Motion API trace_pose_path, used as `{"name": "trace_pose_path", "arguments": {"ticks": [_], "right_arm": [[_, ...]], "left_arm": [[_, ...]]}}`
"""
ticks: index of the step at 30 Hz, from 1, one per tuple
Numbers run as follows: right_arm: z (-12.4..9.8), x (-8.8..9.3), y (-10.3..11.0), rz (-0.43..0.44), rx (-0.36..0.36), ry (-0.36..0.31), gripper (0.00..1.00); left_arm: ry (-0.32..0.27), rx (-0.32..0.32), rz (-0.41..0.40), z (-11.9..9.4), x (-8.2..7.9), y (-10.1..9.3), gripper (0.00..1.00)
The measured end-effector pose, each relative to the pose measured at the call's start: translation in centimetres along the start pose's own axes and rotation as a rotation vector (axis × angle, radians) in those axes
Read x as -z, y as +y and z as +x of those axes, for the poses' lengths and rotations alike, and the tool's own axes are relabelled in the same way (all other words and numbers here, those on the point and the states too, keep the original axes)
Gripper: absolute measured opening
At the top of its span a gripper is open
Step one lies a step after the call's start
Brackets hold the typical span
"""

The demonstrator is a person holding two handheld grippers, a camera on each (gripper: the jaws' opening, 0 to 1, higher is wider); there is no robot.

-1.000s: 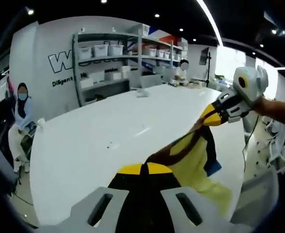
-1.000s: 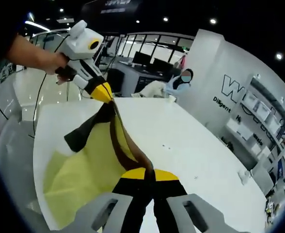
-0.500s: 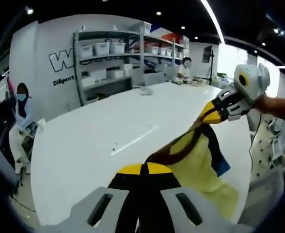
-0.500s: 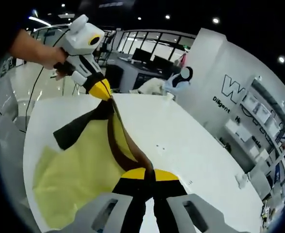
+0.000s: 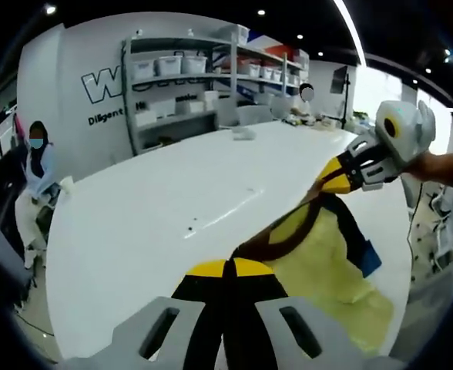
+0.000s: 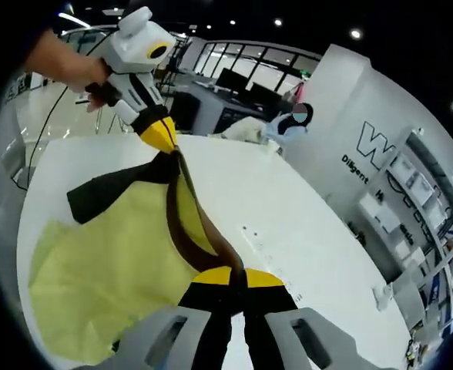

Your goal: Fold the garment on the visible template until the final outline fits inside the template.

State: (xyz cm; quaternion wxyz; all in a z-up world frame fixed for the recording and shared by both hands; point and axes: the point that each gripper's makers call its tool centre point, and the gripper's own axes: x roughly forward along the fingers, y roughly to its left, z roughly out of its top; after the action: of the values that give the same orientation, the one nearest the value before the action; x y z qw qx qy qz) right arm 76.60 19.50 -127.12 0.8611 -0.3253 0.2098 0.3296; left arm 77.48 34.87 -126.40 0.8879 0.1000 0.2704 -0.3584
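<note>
A yellow garment (image 5: 328, 258) with dark brown and black trim hangs stretched between both grippers above the white table (image 5: 172, 208). In the left gripper view my left gripper (image 5: 228, 267) is shut on one end of the brown edge, and the right gripper (image 5: 328, 174) grips the other end at the right. In the right gripper view the yellow cloth (image 6: 115, 266) drapes to the left, a black part (image 6: 107, 190) hanging from it. My right gripper (image 6: 236, 275) is shut on the trim there, and the left gripper (image 6: 165, 139) holds the far end at upper left.
Shelves with white bins (image 5: 188, 77) stand beyond the table. A person (image 5: 35, 166) sits at the left, another person (image 5: 307, 96) at the far end. A seated person (image 6: 288, 123) and desks with monitors (image 6: 234, 81) lie past the table's edge.
Both grippers still hold the garment taut; the cloth has swung lower over the table and more of the yellow panel is spread out. The cameras shifted slightly.
</note>
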Motion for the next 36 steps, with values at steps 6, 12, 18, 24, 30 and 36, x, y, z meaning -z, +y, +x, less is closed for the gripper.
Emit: {"name": "trace_pose_path", "arguments": {"ticks": [6, 12, 18, 24, 30, 36], "right_arm": [[1.1, 0.8, -0.4, 0.009, -0.002, 0.004, 0.0], [2.6, 1.7, -0.4, 0.022, -0.003, 0.01, 0.0], [4.4, 2.7, -0.2, 0.003, 0.004, 0.025, 0.0], [5.9, 3.4, -0.6, 0.001, 0.007, 0.043, 0.0], [7.7, 4.7, 0.0, -0.001, -0.004, 0.084, 0.0], [8.9, 5.8, 0.3, -0.02, -0.012, 0.112, 0.0]], "left_arm": [[0.015, -0.002, 0.011, 1.4, 0.2, 0.7, 0.03], [0.033, -0.012, 0.003, 2.9, 1.0, 1.4, 0.03], [0.055, -0.02, -0.005, 4.4, 2.0, 2.1, 0.03], [0.068, -0.025, -0.003, 5.6, 2.6, 2.8, 0.03], [0.086, -0.039, 0.01, 6.8, 3.8, 3.3, 0.03], [0.101, -0.037, 0.013, 7.7, 4.7, 3.8, 0.03]]}}
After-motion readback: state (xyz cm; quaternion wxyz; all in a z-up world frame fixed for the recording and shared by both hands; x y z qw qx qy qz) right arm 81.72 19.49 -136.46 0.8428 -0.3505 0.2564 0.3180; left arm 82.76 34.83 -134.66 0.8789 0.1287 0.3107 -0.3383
